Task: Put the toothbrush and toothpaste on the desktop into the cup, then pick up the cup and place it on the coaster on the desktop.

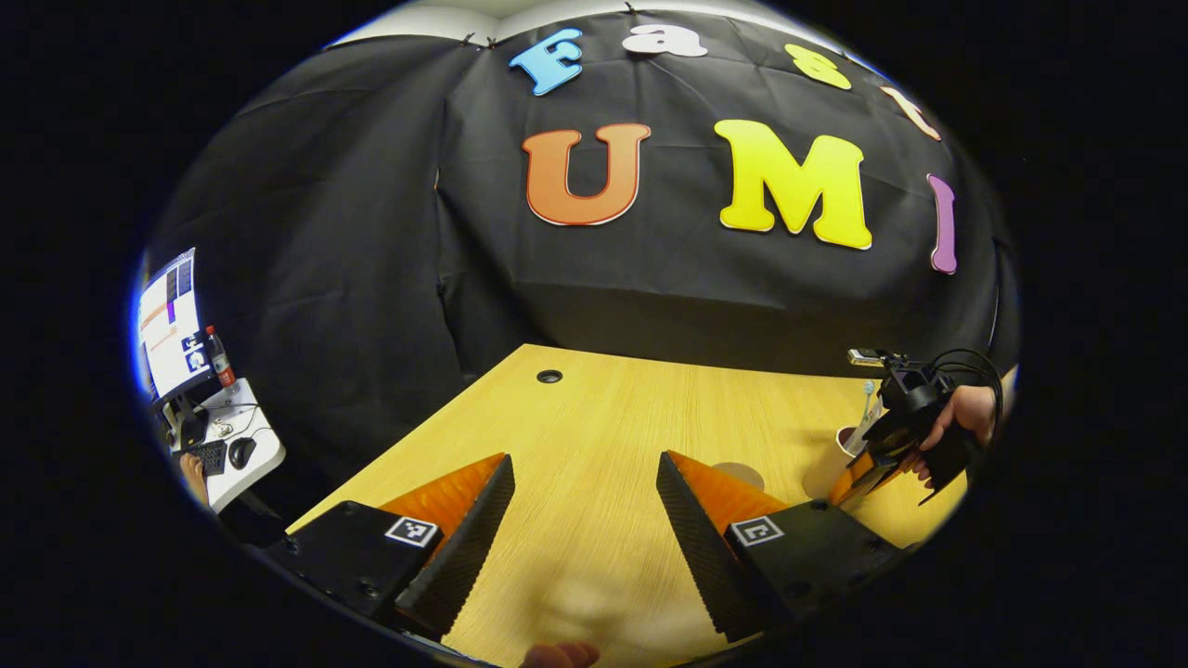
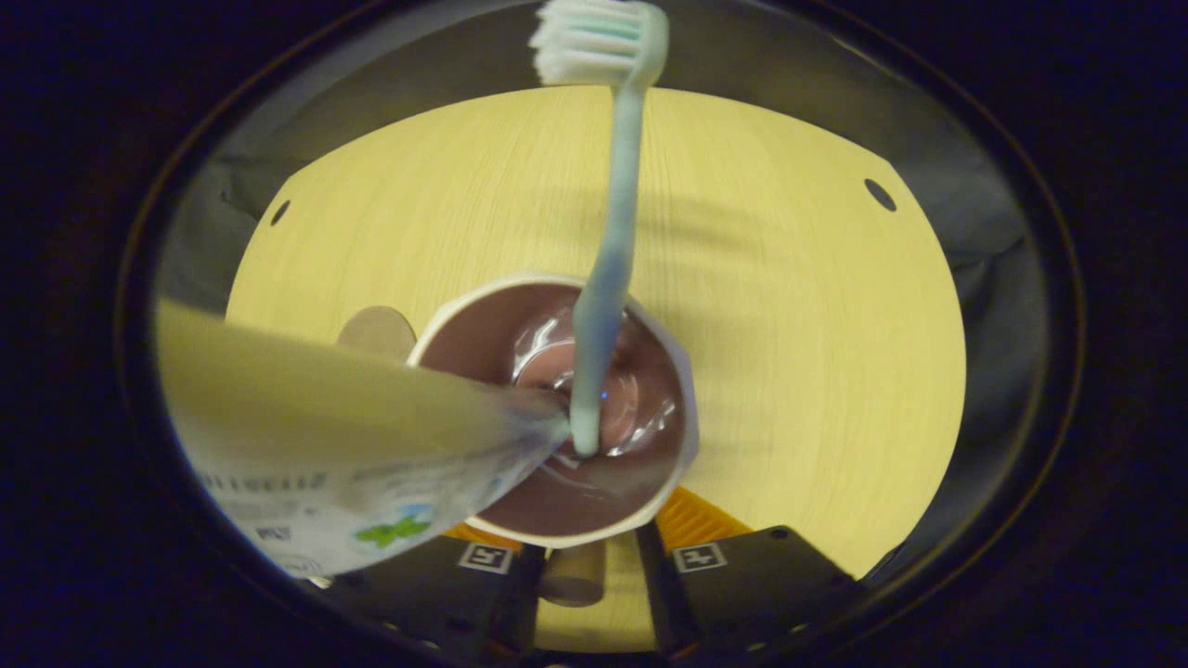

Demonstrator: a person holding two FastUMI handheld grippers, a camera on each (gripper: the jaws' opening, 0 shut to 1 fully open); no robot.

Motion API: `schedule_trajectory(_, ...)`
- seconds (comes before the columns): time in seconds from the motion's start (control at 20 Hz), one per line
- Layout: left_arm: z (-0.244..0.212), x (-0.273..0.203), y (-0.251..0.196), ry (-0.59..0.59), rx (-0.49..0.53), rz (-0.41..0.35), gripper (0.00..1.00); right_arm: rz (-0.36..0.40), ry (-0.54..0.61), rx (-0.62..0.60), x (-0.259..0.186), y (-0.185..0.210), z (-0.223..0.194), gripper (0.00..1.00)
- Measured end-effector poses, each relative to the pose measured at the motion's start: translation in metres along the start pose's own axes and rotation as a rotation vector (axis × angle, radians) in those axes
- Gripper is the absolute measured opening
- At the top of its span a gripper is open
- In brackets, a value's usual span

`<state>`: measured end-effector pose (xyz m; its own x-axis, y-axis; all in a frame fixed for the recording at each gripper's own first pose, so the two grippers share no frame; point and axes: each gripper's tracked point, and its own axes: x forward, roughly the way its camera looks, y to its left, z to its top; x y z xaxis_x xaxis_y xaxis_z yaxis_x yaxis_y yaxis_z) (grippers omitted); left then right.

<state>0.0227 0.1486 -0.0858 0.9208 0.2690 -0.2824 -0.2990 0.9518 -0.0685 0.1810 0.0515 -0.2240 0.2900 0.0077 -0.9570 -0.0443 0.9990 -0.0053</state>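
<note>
I look down into the cup (image 2: 464, 348), white outside and brown inside. The toothbrush (image 2: 608, 260) stands in it, bristles up, and the toothpaste tube (image 2: 353, 436) leans in from the left. My right gripper (image 2: 583, 566) sits at the cup's near side, fingers close together with a tan part of the cup between them. The round coaster (image 2: 376, 329) lies just left of the cup. In the left gripper view, my left gripper (image 1: 585, 520) stands open over bare wood, with the coaster (image 1: 742, 473) behind its right finger. Farther right, a hand holds the right gripper (image 1: 877, 464) against the cup (image 1: 840, 450).
The wooden desktop (image 1: 594, 417) has a cable hole (image 1: 549, 377) near its far left corner and another (image 2: 880, 194) at the right. Black cloth walls close off the back and sides. A side desk with a monitor (image 1: 169, 320), bottle and keyboard stands far left.
</note>
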Motion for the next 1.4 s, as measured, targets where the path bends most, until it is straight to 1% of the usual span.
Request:
schedule_trajectory(0.05, -0.001, 0.001, -0.002, 0.006, 0.0, -0.002, 0.98, -0.011, 0.006, -0.001, 0.004, -0.001, -0.003, 0.36)
schedule_trajectory(0.1, -0.004, 0.002, -0.003, 0.014, 0.001, -0.005, 0.98, -0.018, 0.007, -0.012, 0.001, -0.004, 0.001, 0.29)
schedule_trajectory(0.15, -0.008, 0.003, -0.005, 0.027, 0.003, -0.01, 0.98, -0.024, 0.01, -0.027, 0.002, -0.005, 0.0, 0.27)
schedule_trajectory(0.4, -0.009, 0.005, -0.011, 0.038, 0.005, -0.023, 0.98, -0.033, 0.008, -0.047, 0.001, -0.006, 0.002, 0.22)
schedule_trajectory(0.65, -0.012, 0.003, -0.011, 0.041, -0.01, -0.03, 0.98, -0.038, -0.004, -0.036, -0.003, 0.0, 0.005, 0.22)
schedule_trajectory(0.85, -0.02, -0.003, 0.002, 0.056, -0.016, -0.015, 0.98, -0.032, -0.036, -0.07, -0.014, 0.026, 0.015, 0.22)
schedule_trajectory(0.95, -0.022, -0.006, 0.012, 0.049, -0.011, -0.004, 0.98, -0.016, -0.042, -0.085, -0.02, 0.048, 0.019, 0.22)
schedule_trajectory(1.05, -0.023, -0.006, 0.02, 0.048, -0.023, 0.003, 0.98, -0.001, -0.047, -0.103, -0.019, 0.068, 0.026, 0.22)
schedule_trajectory(1.2, -0.025, -0.012, 0.036, 0.055, -0.032, 0.034, 0.98, 0.01, -0.055, -0.135, -0.02, 0.098, 0.03, 0.22)
schedule_trajectory(1.4, -0.027, -0.016, 0.053, 0.061, -0.041, 0.061, 0.98, 0.024, -0.049, -0.155, -0.016, 0.128, 0.03, 0.22)
